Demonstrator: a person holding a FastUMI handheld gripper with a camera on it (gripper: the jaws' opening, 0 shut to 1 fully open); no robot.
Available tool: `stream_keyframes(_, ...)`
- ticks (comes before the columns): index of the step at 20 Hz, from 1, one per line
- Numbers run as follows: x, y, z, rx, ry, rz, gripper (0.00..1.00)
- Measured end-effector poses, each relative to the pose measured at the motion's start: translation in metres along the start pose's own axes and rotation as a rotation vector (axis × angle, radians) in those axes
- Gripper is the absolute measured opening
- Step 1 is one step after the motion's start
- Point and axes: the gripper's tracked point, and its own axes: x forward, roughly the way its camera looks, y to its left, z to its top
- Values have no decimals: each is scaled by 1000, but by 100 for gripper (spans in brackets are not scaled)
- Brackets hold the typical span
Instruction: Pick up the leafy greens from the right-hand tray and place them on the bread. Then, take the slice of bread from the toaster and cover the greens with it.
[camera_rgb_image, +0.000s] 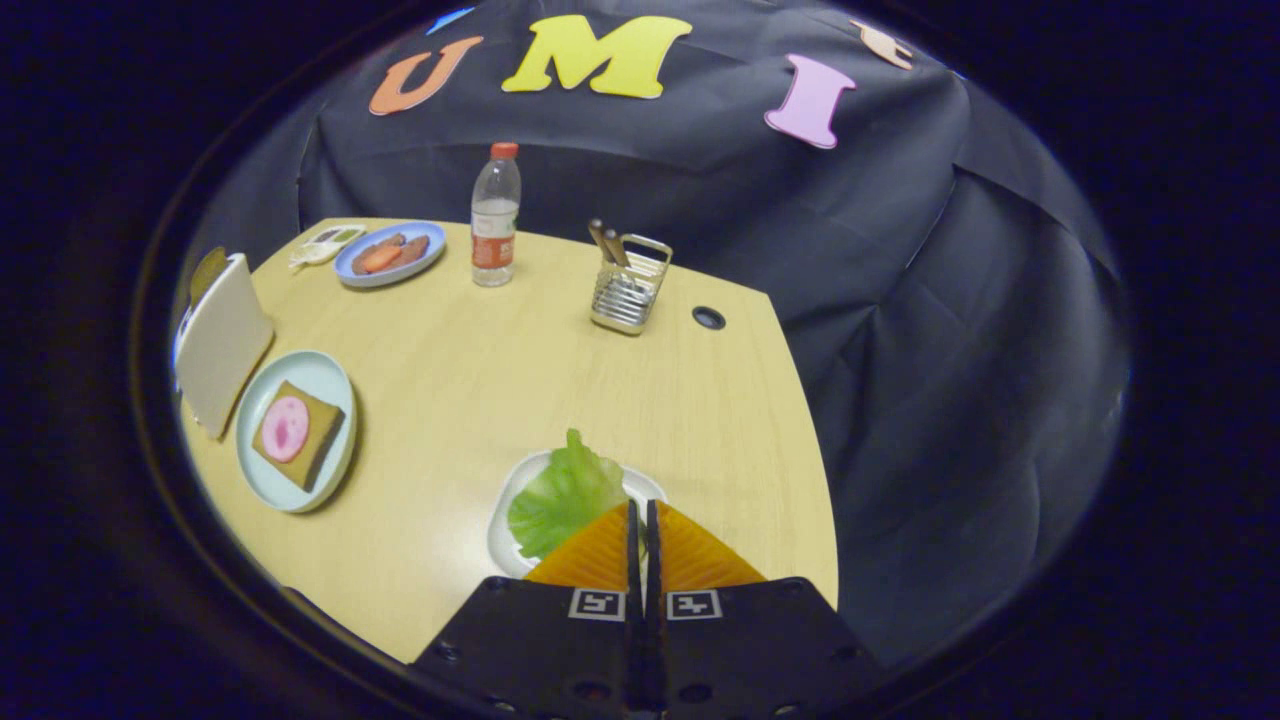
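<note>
Gripper (641, 515) sitting low over the near edge of the table (560, 390), fingers pressed together with barely a slit left between them, tips right on the edge of the lettuce leaf (562, 492). Can't tell if any of the leaf is actually pinched in there, honestly looks like nothing is. Lettuce lying on a small white plate (500, 530) just ahead of the fingers, spilling over the far rim a bit. Off to the left and well apart from that, a pale blue plate (262, 468) with a slice of brown bread (300, 432) on it and a round pink slice of ham (285, 429) lying on top of the bread. Just beside that plate, further left, a cream-coloured toaster (222, 340) with what looks like a slice of toast (207, 270) poking out the top. Further back on the table, a blue plate (392, 270) with some reddish-brown food, and a small packet (322, 243) touching its left side. Next to that, a plastic water bottle (495, 215) standing upright with a red cap. Right of the bottle, a wire cutlery holder (630, 290) with a couple of handles sticking up, and a small dark hole (708, 318) in the tabletop just beside it.
</note>
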Motion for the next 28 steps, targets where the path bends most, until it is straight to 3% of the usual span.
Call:
stream_keyframes(8, -68, 55, 32, 2, -77, 98, 0)
stream_keyframes(14, -129, 139, 63, -42, -123, 238, 0)
stream_keyframes(19, -151, 228, 77, -56, -109, 371, 1)
stream_keyframes(24, -144, 302, 72, 100, 25, 524, 0)
stream_keyframes(28, -110, 313, 51, 252, 161, 525, 0)
